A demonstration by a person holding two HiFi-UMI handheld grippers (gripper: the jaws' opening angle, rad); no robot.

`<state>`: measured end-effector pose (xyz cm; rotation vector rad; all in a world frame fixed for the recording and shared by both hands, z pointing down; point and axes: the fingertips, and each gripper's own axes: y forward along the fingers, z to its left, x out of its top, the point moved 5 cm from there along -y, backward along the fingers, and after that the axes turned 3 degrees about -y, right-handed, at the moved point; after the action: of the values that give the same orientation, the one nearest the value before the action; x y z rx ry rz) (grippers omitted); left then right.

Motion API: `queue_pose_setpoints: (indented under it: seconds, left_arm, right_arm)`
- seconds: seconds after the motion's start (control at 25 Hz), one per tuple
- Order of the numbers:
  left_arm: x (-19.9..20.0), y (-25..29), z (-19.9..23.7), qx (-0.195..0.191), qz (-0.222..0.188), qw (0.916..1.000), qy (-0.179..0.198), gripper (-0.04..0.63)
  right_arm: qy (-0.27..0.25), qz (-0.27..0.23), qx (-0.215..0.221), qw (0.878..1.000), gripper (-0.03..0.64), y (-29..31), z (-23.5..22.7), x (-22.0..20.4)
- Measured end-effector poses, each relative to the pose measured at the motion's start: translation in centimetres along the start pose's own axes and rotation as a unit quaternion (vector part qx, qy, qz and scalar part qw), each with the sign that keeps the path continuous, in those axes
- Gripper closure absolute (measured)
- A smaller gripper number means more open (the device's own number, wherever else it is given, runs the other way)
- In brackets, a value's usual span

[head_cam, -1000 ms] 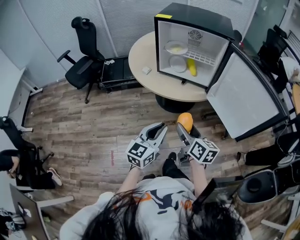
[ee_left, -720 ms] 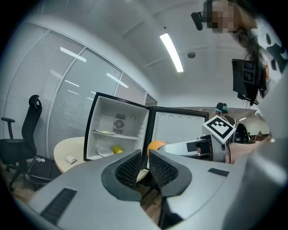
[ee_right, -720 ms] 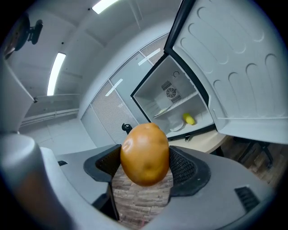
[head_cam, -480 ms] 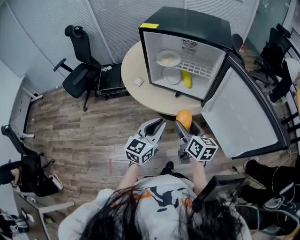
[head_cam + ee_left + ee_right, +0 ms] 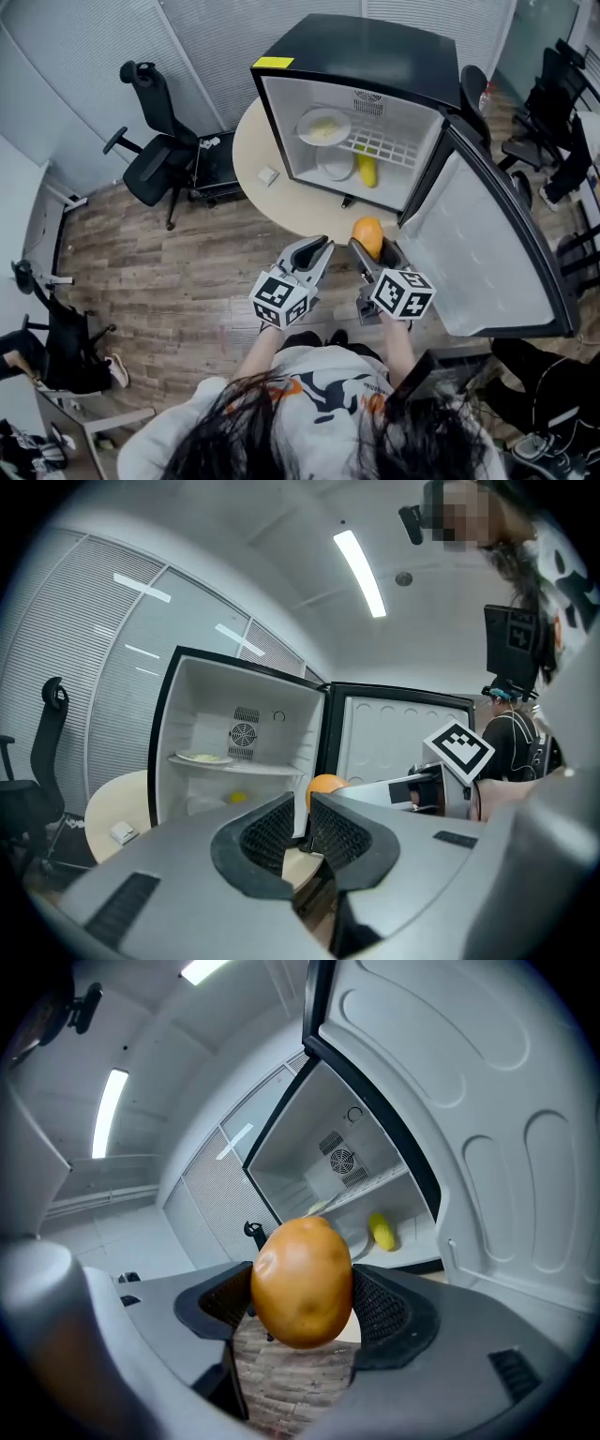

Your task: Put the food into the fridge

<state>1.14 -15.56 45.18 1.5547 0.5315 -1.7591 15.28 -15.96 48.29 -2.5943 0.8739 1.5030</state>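
Now right tool (image 5: 375, 251) clamps the orange (image 5: 302, 1281), left tool (image 5: 302, 829) closed, empty; hold firm, steer past the fridge door (image 5: 478, 253).

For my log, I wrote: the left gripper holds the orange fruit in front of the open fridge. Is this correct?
No. The right gripper holds the orange fruit, as the right gripper view shows; the left gripper has nothing between its jaws. The fridge is open, as stated.
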Motion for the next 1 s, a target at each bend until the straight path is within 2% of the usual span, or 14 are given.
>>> queue_pose_setpoints:
  seconds: [0.4,0.76,1.0]
  left_arm:
    - [0.2,2.0,3.4,-0.005,0.013,0.9999,0.002,0.548]
    - [1.1,5.5,7.6,-0.044,0.018,0.9988,0.011,0.548]
    - [2.4,8.6,10.4,-0.084,0.017,0.9962,0.011,0.548]
  right_arm:
    - [0.006,0.009,-0.003,1.0,0.276,3.8,-0.8,0.4]
    - [-0.014,-0.015,-0.045,0.999,0.276,7.3,-1.5,3.1]
    - [-0.019,-0.034,-0.082,0.996,0.276,9.6,-2.4,5.9]
